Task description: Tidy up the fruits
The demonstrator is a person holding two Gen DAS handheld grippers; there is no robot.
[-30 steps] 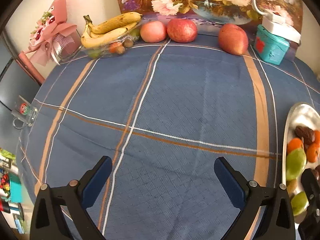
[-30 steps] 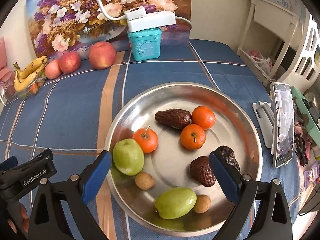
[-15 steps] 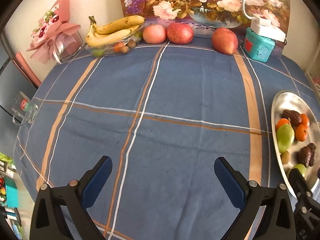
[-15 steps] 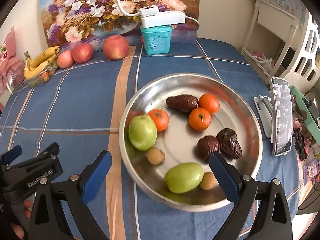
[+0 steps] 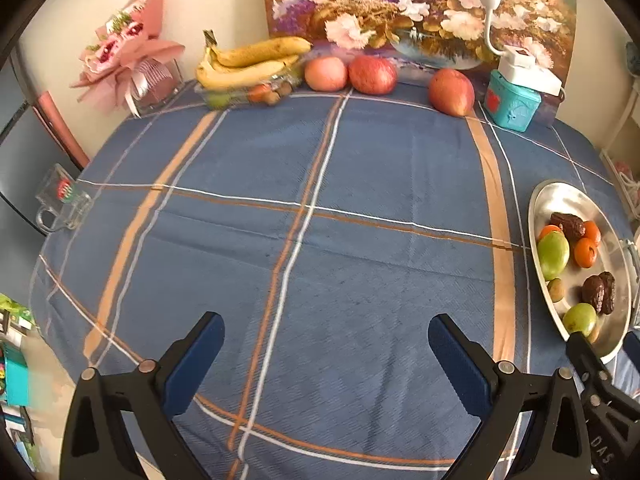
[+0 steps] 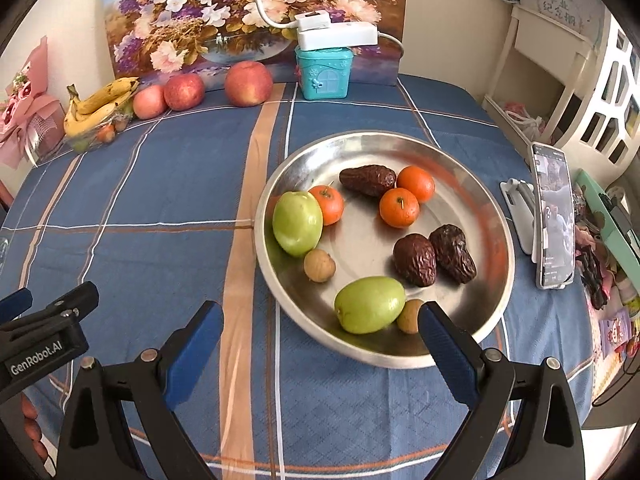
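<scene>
Covering the table: a blue plaid tablecloth [image 5: 360, 264] with orange and white stripes, bare in the middle.
Far left corner: a pink wrapped bouquet [image 5: 128, 60] against the wall, and nearer on the left edge a clear glass mug [image 5: 60, 208].
Far edge, left part: a clear tray with small fruits, with a bunch of bananas [image 5: 248, 62] lying on top.
Far edge, middle: three red apples [image 5: 372, 75] in a row before a flower painting [image 6: 248, 12], the third set apart to the right.
Far edge, right part: a teal house-shaped box [image 6: 324, 72] with a white power strip on it.
Left gripper [image 5: 326, 346]: jaws spread wide and empty, held over bare cloth at the near edge, well apart from all fruit.
Right gripper [image 6: 318, 334]: jaws spread wide and empty; its right finger overlaps the near rim of the dish in view.
Steel dish [image 6: 476, 184]: on the right part of the table, holding all of the following.
Left of dish: a green fruit [image 6: 297, 222] touching a small orange [image 6: 328, 204], a longan [image 6: 319, 266] just nearer.
Middle of dish: a far date [image 6: 368, 180], two oranges [image 6: 400, 207] side by side.
Right of dish: two dates [image 6: 434, 258] touching.
Near rim: a second green fruit [image 6: 369, 304] beside another longan.
Right edge of table: a phone [image 6: 554, 216] upright on a white stand.
</scene>
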